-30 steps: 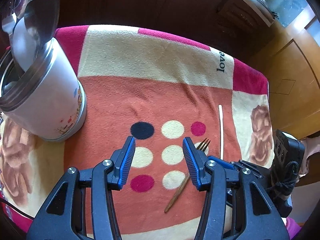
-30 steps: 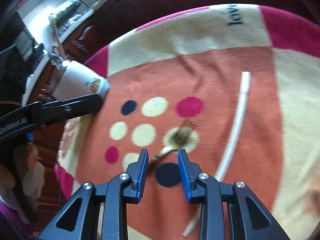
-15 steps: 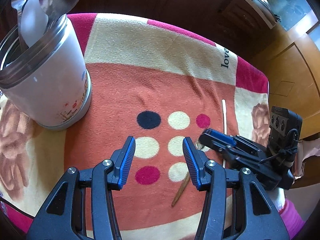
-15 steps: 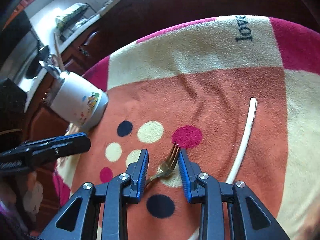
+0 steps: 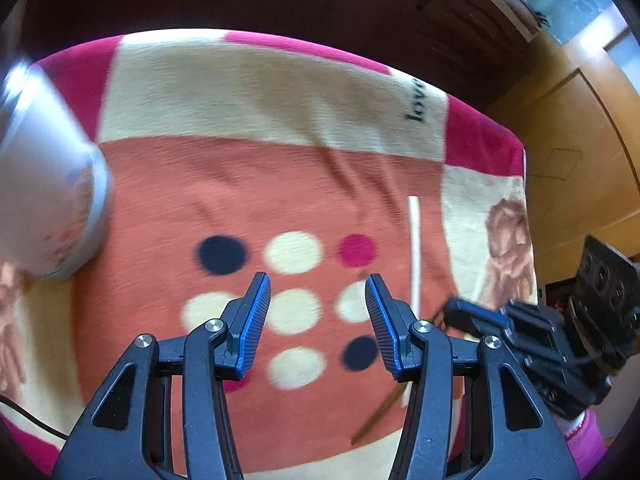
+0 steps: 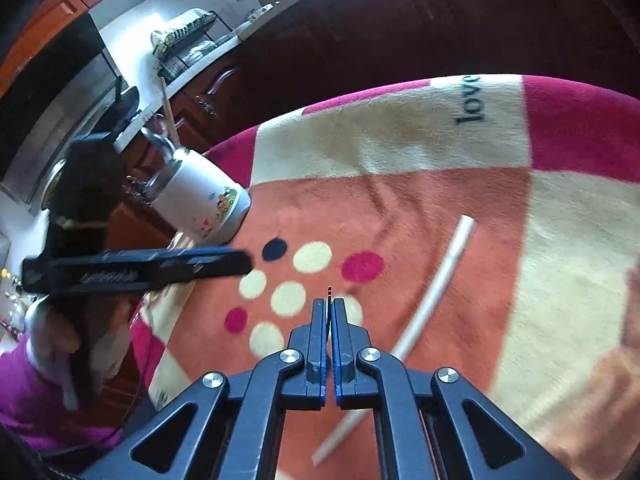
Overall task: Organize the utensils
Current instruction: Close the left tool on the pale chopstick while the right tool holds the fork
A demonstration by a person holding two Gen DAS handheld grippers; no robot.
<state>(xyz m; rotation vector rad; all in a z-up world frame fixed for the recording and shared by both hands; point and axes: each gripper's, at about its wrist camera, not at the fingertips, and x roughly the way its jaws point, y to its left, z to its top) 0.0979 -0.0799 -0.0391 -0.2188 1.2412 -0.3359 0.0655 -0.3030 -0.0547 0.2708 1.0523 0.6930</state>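
Right gripper, pressed together on the fork, risks dropping it short of the far-left canister; left gripper waits spread.

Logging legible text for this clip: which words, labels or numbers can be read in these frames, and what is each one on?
"love": black letters on the cream band of the blanket, running sideways; cut off at the frame edge in the left wrist view.
White lettering on the side of the left gripper: blurred, unreadable.
Canister: colourful print only, with no readable words.
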